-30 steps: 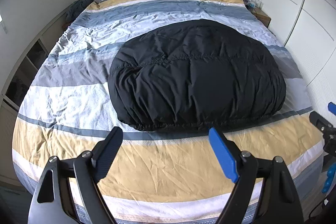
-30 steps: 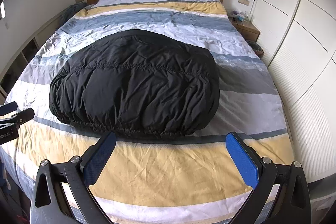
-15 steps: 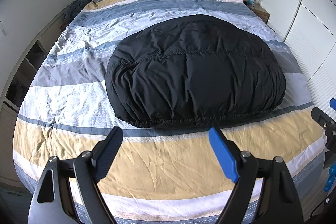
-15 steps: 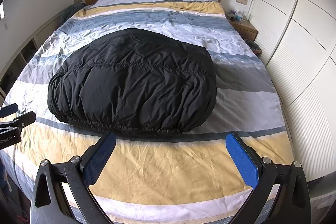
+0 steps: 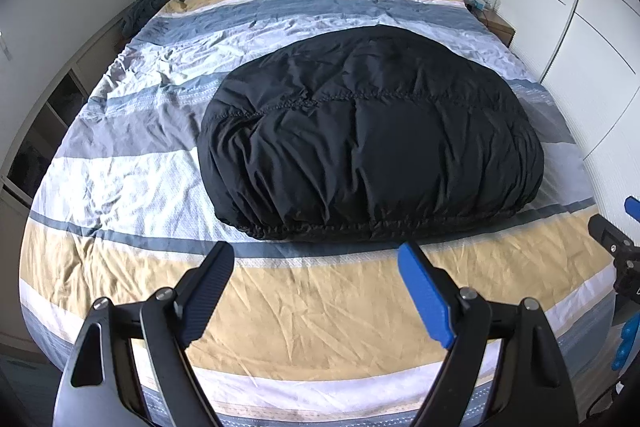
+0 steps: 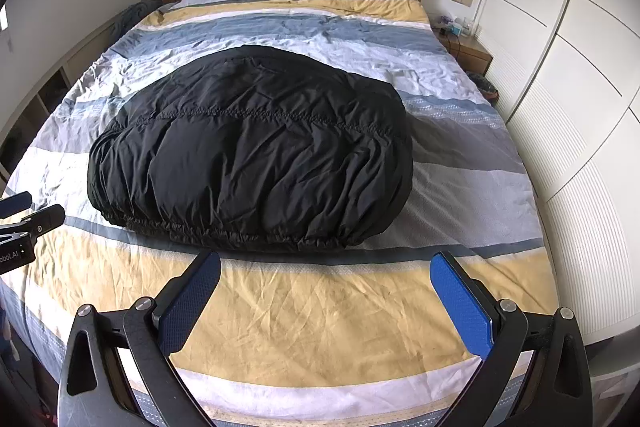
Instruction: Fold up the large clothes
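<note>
Left black two-finger gripper with blue pads: tilted steeply downward, jaws spread wide, nothing between them, nothing touching either pad. Right black two-finger gripper with blue pads: same steep downward tilt, jaws likewise wide apart and empty. Seen from the right jaws, the left gripper's tip off to the left side; from the left jaws, the right gripper's tip off to the right, well apart.

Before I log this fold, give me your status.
Left gripper and right gripper open, empty, short of jacket. Black jacket lies folded on bed. Nothing in the way.
</note>
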Motion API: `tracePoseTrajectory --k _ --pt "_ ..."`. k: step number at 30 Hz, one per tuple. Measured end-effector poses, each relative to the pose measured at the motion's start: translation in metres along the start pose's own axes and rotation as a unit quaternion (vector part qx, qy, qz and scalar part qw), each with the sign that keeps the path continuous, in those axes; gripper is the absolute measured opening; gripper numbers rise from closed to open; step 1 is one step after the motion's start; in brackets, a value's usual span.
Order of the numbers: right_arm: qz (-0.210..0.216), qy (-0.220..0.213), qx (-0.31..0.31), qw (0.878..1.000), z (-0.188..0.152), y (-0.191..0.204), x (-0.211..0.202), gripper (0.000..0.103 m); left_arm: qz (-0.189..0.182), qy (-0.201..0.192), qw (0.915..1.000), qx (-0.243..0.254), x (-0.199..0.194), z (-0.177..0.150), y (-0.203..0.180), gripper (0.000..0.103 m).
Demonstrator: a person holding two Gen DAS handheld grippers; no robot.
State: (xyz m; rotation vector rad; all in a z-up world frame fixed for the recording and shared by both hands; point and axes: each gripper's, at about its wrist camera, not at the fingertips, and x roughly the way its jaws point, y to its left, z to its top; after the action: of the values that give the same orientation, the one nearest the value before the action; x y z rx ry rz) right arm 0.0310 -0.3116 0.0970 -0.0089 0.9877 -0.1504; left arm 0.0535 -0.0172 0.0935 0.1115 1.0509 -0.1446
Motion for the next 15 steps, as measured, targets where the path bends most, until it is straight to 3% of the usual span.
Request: tracePoseTrajectory --k 15 --pt "0.001 -0.002 0.003 1.0 -0.0024 0.0 0.0004 0.103 0.008 -0.003 1.0 0.0 0.0009 -0.0027 0.0004 0.084"
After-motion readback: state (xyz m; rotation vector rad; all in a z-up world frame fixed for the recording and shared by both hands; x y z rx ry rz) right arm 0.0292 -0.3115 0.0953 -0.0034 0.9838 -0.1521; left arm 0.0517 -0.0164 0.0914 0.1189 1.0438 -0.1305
